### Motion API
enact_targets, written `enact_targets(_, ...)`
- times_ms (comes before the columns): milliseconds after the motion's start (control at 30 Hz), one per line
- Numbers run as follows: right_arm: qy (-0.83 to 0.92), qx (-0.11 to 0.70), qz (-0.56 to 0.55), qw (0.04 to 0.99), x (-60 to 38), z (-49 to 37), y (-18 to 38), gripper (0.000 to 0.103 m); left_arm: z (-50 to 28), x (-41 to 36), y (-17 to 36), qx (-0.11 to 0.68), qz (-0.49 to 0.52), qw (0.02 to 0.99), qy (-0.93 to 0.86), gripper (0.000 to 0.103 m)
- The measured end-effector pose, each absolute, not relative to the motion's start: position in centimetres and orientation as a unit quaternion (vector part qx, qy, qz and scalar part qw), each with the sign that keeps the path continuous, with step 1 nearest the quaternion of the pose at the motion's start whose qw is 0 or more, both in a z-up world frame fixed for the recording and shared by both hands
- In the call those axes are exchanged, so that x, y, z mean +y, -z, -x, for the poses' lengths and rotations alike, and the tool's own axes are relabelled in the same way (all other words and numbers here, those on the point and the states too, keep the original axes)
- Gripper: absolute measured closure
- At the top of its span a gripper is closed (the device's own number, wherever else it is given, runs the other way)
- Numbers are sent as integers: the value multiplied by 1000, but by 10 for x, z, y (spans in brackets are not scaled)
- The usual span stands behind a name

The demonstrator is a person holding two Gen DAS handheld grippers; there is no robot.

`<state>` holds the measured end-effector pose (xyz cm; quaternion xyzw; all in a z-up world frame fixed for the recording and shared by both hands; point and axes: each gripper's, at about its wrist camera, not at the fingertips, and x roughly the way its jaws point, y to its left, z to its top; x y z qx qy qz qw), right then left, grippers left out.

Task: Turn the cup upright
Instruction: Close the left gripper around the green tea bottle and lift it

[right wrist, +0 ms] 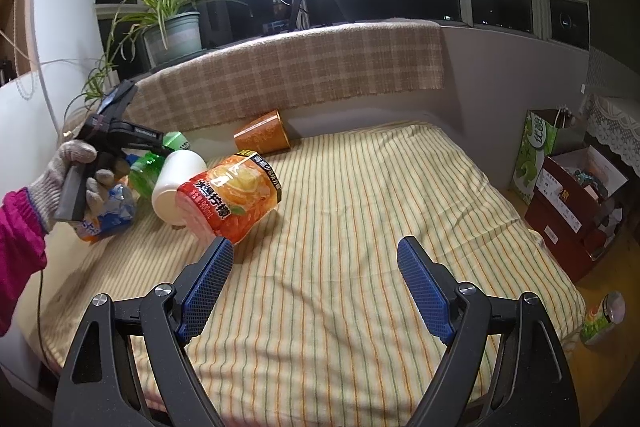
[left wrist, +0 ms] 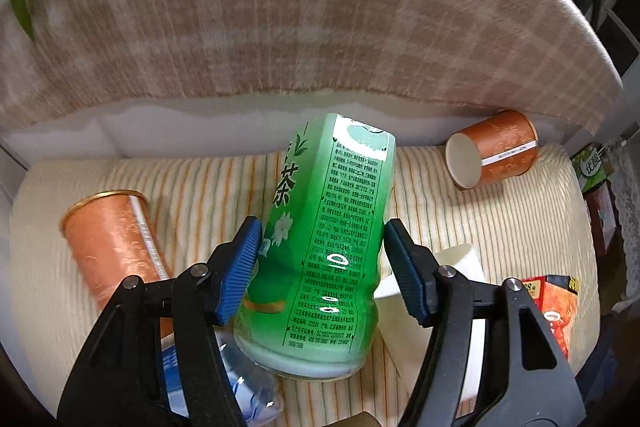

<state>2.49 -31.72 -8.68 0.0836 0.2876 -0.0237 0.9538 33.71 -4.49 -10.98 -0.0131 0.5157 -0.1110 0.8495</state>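
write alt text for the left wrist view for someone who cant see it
The left tongs straddle a tilted green tea bottle over a striped cloth, pads close to its sides. An orange paper cup lies on its side at back right, another orange cup at left.

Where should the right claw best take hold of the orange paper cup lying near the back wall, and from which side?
Probably across the middle of the orange paper cup, coming from above: it lies on its side on the striped cover, so its round wall is exposed. The right claw is open and empty.
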Motion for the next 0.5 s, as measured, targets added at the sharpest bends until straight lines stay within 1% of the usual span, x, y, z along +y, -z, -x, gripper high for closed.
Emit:
enact_targets(167,12,286,-83,954,-312,-26,84,19,-316,-39,83,479,4,871,109,38)
enact_targets(333,-8,286,-81,955,-302,-28,81,19,-279,-19,55,454,23,882,123,38)
enact_targets(500,-29,288,-82,954,-288,-32,81,19,-235,-6,40,439,38,887,139,38)
